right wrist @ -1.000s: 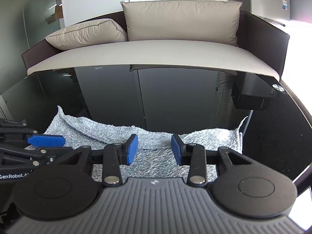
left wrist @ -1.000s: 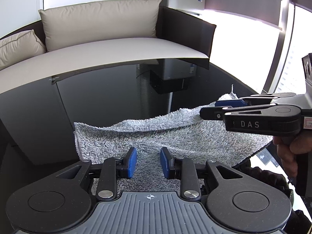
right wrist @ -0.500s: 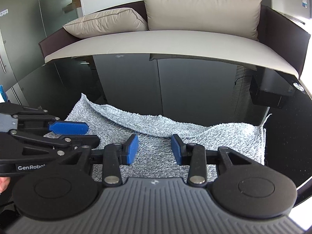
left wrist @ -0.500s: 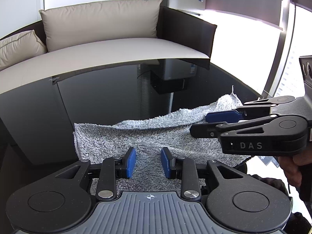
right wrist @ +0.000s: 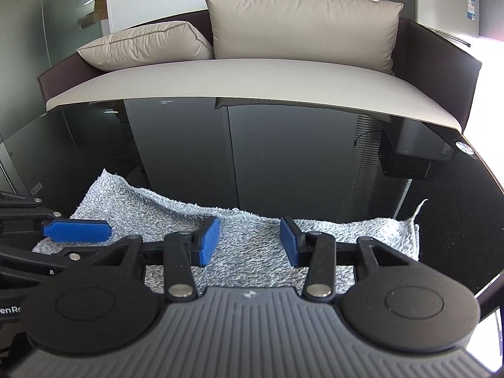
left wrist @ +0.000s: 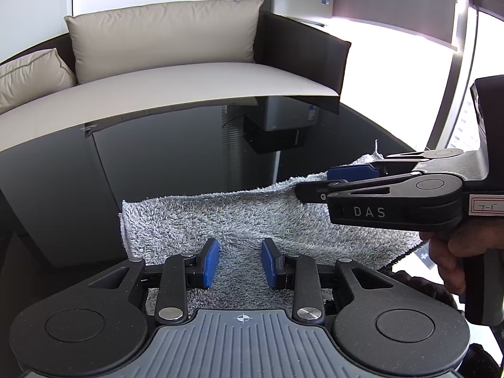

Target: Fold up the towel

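Left wrist view shows the grey towel (left wrist: 252, 220) lying on the glossy black counter (left wrist: 176, 163), directly under and ahead of the left tool (left wrist: 241, 263). Its far edge is rumpled and rides up in a ridge, which suggests a fold is partly made and not yet flattened. The left tool hangs over the near part of the cloth with its blue pads a narrow gap apart and nothing pinched between them; only towel pile shows below the gap. The right tool (left wrist: 318, 186) reaches in from the right side, level with the raised far edge, held by a hand (left wrist: 453, 252). In the right wrist view its jaws (right wrist: 249, 239) are opening, moderately wide, with towel beneath but not gripped, probably a release after laying the edge down.

Ahead of both tools the counter is bare and dark up to its far rim, so there is ample room to push or smooth forward. To the right of the right tool the towel's corner (right wrist: 419, 208) sticks up near the counter's curved edge, where room is tighter. A sofa with cushions (right wrist: 302, 25) stands beyond.
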Motion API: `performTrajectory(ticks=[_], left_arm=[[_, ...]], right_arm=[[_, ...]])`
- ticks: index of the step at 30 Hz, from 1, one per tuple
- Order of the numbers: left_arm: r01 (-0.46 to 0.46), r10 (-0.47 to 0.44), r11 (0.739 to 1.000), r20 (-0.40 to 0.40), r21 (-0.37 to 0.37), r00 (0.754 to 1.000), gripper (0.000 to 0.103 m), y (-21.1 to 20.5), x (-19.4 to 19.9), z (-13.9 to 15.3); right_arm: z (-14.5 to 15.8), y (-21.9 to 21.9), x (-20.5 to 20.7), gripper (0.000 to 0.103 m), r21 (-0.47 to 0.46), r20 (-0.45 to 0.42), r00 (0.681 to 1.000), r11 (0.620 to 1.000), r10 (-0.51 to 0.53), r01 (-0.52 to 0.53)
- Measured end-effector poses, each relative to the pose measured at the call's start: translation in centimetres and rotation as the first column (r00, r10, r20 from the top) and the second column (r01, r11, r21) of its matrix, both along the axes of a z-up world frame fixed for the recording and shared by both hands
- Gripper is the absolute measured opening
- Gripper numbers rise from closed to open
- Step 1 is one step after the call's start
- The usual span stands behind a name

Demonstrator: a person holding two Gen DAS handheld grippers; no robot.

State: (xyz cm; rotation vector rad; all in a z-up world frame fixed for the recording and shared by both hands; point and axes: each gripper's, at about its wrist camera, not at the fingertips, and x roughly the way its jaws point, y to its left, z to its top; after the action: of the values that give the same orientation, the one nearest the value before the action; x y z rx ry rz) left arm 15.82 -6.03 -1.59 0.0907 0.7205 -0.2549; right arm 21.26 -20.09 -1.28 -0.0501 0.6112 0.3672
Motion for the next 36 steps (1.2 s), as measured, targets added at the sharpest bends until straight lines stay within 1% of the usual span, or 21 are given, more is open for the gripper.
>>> performTrajectory(ticks=[2, 5, 9, 11, 15, 20, 23, 26, 30, 34, 36], left_arm=[[-0.017, 0.017, 1.0, 0.002, -0.002, 1.0, 0.028, 0.3, 0.0, 0.1], [-0.043, 0.043, 0.999, 0.004, -0.004, 0.999, 0.032, 0.9, 0.0, 0.2], [-0.076, 0.076, 0.997, 0.001, -0.005, 0.997, 0.032, 1.8, 0.2, 0.2], [-0.085, 0.085, 0.996, -0.001, -0.008, 0.996, 0.032, 2.1, 0.4, 0.3], [-0.09, 0.09, 0.996, 0.002, -0.006, 0.996, 0.033, 2.3, 0.4, 0.4], [-0.096, 0.096, 0.995, 0.008, -0.005, 0.995, 0.034, 2.5, 0.3, 0.5], [-0.1, 0.1, 0.995, 0.012, -0.004, 0.995, 0.035, 2.5, 0.3, 0.4], [-0.103, 0.103, 0.995, 0.021, -0.003, 0.994, 0.039, 2.5, 0.3, 0.4], [-0.08, 0.082, 0.996, 0.051, -0.031, 0.995, 0.039, 2.3, 0.7, 0.6], [-0.064, 0.066, 0.997, 0.057, -0.041, 0.996, 0.039, 1.2, 1.6, 0.5], [-0.061, 0.063, 0.997, 0.06, -0.038, 0.996, 0.039, 0.6, 2.1, 0.3]], right_arm=[[0.0, 0.0, 0.0, 0.047, -0.003, -0.002, 1.0, 1.0, -0.013, 0.013], [-0.2, -0.2, -0.1, 0.047, -0.041, 0.014, 0.998, 0.998, -0.055, 0.055], [-0.2, -1.2, 0.2, 0.048, -0.027, -0.003, 0.993, 0.993, -0.118, 0.117], [-0.2, -1.6, 0.2, 0.048, -0.033, 0.002, 0.991, 0.991, -0.131, 0.131], [-0.2, -2.1, 0.4, 0.048, -0.043, 0.005, 0.98, 0.979, -0.2, 0.2], [-0.4, -2.3, 0.6, 0.049, -0.043, 0.009, 0.979, 0.978, -0.203, 0.203], [-0.3, -2.1, 0.4, 0.049, -0.02, 0.006, 0.986, 0.986, -0.167, 0.167], [-0.4, -1.4, 0.2, 0.05, -0.061, 0.015, 0.989, 0.987, -0.149, 0.149], [-0.1, -1.6, -0.3, 0.051, -0.052, 0.023, 0.986, 0.985, -0.162, 0.163], [0.2, -2.0, -1.0, 0.051, -0.044, 0.041, 0.985, 0.984, -0.169, 0.171], [0.3, -2.3, -1.3, 0.051, -0.041, 0.035, 0.985, 0.984, -0.17, 0.171]])
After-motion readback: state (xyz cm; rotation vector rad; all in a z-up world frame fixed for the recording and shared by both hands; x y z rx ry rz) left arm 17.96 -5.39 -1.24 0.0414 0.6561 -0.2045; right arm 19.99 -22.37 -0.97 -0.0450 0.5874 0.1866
